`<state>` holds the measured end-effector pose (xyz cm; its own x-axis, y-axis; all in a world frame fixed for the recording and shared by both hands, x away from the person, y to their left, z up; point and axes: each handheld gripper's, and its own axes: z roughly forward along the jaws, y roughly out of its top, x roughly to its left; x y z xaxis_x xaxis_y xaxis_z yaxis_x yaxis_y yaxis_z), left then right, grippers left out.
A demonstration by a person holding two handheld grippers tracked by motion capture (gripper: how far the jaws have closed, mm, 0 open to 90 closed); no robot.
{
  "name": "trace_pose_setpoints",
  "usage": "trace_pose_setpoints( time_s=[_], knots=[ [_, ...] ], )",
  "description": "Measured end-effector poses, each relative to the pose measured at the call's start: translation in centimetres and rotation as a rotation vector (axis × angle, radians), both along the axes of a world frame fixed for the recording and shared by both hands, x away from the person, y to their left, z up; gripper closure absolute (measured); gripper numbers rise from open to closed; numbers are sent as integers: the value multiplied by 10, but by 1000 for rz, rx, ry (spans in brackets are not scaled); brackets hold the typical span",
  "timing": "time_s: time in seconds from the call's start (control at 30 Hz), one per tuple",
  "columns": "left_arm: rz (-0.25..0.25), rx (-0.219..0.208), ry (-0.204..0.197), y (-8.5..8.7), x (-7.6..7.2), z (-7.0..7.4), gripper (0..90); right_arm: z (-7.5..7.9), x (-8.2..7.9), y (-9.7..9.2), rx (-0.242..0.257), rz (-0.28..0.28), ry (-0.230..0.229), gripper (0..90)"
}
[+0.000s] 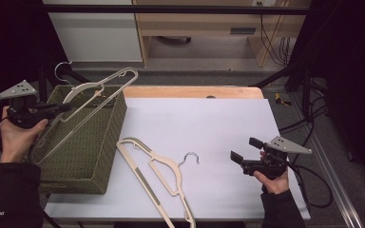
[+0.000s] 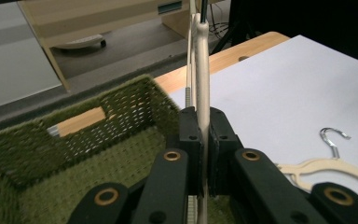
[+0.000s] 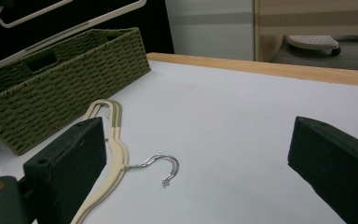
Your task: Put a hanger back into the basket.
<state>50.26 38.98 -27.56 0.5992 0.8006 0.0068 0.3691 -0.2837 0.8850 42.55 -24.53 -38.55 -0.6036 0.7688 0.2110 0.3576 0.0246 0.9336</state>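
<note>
Left claw (image 1: 65, 108) is clamped on a cream hanger (image 1: 92, 97), held tilted over the green basket (image 1: 105, 142). Right claw (image 1: 247, 151) stands open, holding nothing, above the counter (image 1: 218, 123). A second hanger (image 1: 158, 172) lies flat beside the basket.

Judgement: light, stiff, smooth; grip the bar, not the hook. The held hanger's lower end is hidden by the left claw's jaws in the left gripper view.

the only lettering is a small pale word on the person's dark left sleeve (image 1: 9, 197) at the bottom left of the high view, too small and blurred to read; no label, brand, number or sign can be read on the hangers, the green basket, the white table or the furniture behind
</note>
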Motion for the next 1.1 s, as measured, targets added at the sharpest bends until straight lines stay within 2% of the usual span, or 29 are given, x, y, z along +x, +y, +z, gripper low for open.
trace_pose_setpoints(
  time_s=[0.4, 0.53, 0.63, 0.8, 0.9, 1.1],
  knots=[
    [70, 27, 18, 33, 3, -22, 862, -3, 1, 0, -5, 1, 11, 46],
    [88, 36, 46, 40, 5, -30, 862, -3, 1, 0, 0, -2, 8, 46],
    [80, 17, 61, 46, 4, -36, 862, -3, 1, 0, 2, -5, 11, 46],
    [74, 34, 104, 51, 0, -45, 862, -4, 2, 1, -5, -1, 13, 46],
    [79, 55, 129, 50, 0, -55, 863, -4, 2, 1, -10, -1, 16, 46],
    [109, 54, 182, 46, 6, -79, 862, -5, 2, 2, -10, -4, 17, 46]
  ],
)
